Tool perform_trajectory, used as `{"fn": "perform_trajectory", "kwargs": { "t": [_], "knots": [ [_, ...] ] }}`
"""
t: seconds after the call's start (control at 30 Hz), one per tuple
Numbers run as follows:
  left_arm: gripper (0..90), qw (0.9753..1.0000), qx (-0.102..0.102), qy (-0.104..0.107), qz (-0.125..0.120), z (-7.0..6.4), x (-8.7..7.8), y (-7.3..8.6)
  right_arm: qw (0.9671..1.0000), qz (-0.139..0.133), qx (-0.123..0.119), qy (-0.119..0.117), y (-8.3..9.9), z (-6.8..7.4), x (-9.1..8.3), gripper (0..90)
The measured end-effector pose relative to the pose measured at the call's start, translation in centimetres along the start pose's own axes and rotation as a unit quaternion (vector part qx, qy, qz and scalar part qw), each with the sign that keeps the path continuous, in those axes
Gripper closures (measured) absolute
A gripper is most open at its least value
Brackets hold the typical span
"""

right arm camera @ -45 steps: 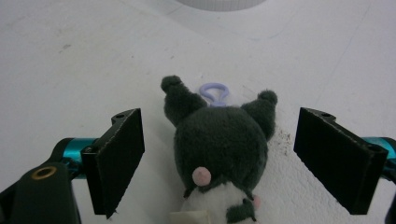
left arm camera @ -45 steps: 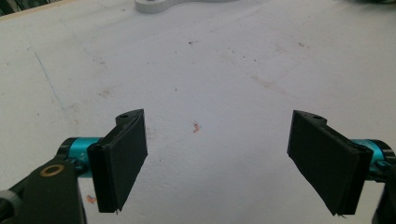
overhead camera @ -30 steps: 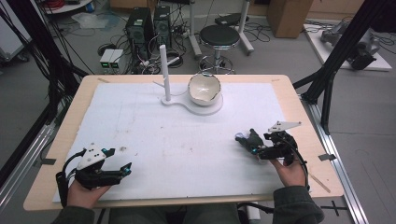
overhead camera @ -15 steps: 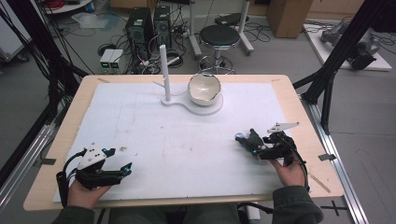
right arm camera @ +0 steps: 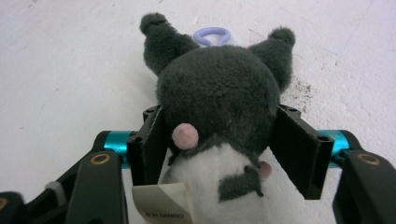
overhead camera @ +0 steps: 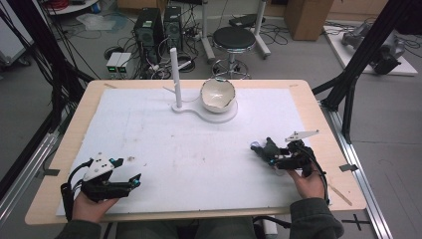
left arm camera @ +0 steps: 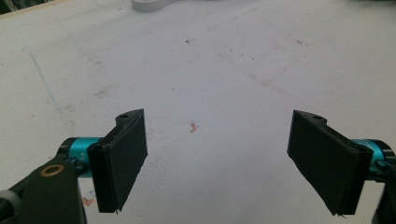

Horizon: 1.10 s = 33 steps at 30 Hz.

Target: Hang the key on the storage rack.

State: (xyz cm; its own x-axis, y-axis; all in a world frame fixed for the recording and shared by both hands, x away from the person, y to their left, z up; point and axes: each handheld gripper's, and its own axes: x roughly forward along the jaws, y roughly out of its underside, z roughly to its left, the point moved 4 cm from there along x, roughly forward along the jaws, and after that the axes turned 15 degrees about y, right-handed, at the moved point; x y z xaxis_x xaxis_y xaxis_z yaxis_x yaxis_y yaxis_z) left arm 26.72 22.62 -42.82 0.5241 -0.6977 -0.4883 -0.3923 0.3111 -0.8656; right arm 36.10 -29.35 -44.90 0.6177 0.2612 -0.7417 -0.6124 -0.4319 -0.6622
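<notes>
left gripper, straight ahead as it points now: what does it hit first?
Probably nothing soon. The open left gripper points over bare white table covering; the first thing ahead looks like the white peg stand's flat base, though depth is unclear.

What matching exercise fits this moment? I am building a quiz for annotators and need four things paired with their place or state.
Things:
1. plush toy
2. left gripper
3. bowl
4. upright white post

Places or states:
A. open, nothing between the jaws
B. on the round end of the white stand, far side of the table
C. clamped in the right gripper
D. just left of the bowl

Pairs: 1-C, 2-A, 3-B, 4-D
</notes>
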Motion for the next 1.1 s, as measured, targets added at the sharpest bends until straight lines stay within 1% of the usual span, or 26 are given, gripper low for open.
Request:
{"fn": "perform_trajectory", "kwargs": {
  "t": [0.1, 0.3, 0.37, 0.47, 0.67, 0.8, 1.1],
  "knots": [
    [20.2, 1.0, -0.001, 0.0, -0.001, 0.0, 0.0, 0.0, 1.0, -0.001, -0.002, -0.002, 0.0, 0.0, 0.0, 41.5],
    [20.2, 1.0, 0.001, 0.0, 0.0, 0.0, 0.0, 0.0, 1.0, -0.002, 0.001, -0.009, 0.0, -0.2, -0.1, 44.9],
    [20.2, 1.0, 0.0, 0.0, 0.001, 0.0, 0.0, 0.0, 0.9999, -0.006, -0.002, -0.01, 0.0, -0.1, -0.2, 45.4],
    [20.2, 1.0, 0.001, 0.001, 0.002, 0.1, 0.0, 0.0, 0.9998, -0.015, 0.0, -0.014, 0.0, -0.1, -0.4, 45.5],
    [20.2, 1.0, -0.001, 0.0, -0.002, 0.1, 0.0, 0.0, 0.9993, -0.035, 0.002, -0.014, -0.2, -0.2, -0.9, 45.7],
    [20.2, 1.0, 0.0, 0.001, -0.002, 0.1, 0.0, 0.0, 0.9987, -0.046, 0.003, -0.019, -0.3, -0.1, -1.1, 45.7],
    [20.2, 1.0, -0.001, 0.002, 0.0, 0.1, 0.0, 0.0, 0.9974, -0.065, -0.005, -0.028, -0.8, 0.4, -1.7, 45.7]
  ]
}}
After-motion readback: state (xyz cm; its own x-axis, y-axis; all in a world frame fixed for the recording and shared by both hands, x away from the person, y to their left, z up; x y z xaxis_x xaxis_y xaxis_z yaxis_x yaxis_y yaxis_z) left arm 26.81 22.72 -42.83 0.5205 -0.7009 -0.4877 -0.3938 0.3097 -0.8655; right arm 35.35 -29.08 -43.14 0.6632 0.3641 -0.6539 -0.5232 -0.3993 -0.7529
